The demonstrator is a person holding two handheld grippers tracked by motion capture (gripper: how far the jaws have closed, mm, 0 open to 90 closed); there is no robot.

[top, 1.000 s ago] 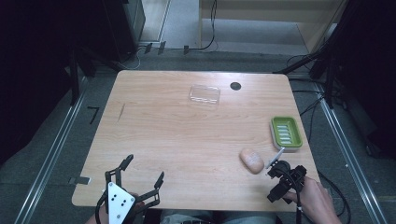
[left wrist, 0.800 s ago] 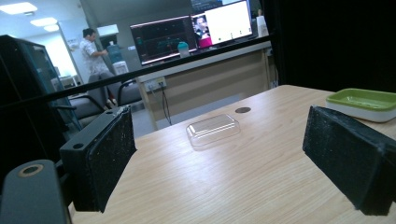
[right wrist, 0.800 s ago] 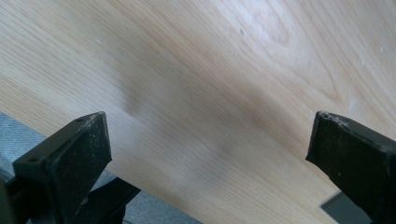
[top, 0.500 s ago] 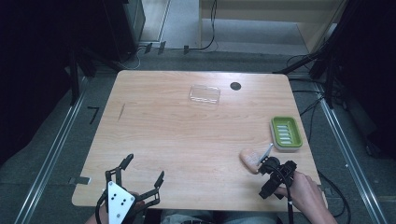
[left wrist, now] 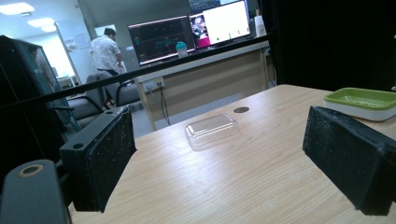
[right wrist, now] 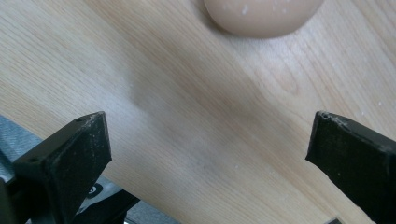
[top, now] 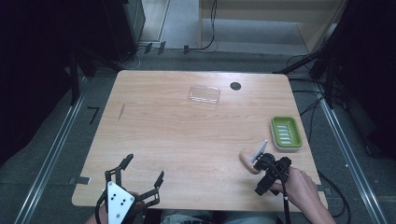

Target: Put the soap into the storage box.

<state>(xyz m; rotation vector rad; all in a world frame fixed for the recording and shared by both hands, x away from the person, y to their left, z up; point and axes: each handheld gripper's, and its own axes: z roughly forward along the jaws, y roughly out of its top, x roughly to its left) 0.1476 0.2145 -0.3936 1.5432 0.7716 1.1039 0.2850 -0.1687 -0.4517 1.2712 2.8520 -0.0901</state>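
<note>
The approach to a peach-coloured soap bar (right wrist: 263,16) is judged under way, the bar seen lying on the table (top: 187,135) just ahead of the widely spread right gripper (right wrist: 210,154), so that closing in around it is called for.

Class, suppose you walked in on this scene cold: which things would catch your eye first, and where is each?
The bright green soap dish stands out at the table's right edge. Just in front of it, the right gripper, jaws wide open, hovers at a peach-coloured soap bar. A clear plastic lid lies alone near the far edge, and the left gripper waits open at the near left.
</note>
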